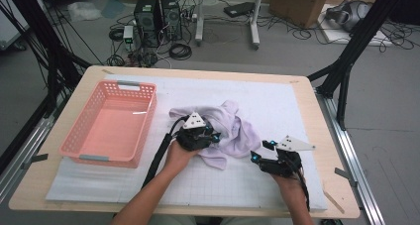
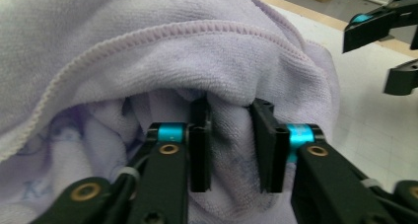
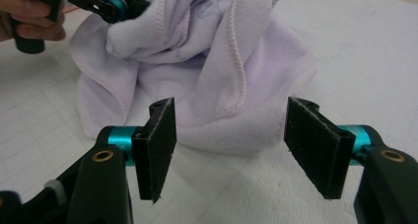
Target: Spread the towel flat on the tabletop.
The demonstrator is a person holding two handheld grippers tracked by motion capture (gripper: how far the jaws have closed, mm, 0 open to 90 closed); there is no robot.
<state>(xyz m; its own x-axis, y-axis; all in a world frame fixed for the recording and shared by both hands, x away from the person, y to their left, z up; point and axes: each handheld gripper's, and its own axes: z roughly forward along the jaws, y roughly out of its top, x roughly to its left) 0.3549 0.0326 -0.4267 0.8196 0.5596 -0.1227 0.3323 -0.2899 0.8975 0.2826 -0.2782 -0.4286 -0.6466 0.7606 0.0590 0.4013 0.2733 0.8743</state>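
**Left gripper pinching, right gripper gaping**

Reaching in from the near edge on bare forearms. Left gripper (image 1: 207, 134) pinching soft folds between narrowly set jaws, hand wrapped around its body. Right gripper (image 1: 261, 152) hanging low and apart, jaws spread wide, gripping nothing, pointing toward the left hand (image 1: 179, 154).

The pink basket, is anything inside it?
The basket looks empty; its bare floor shows through. The towel lies outside on the mat. The near wall hides a thin strip of floor.
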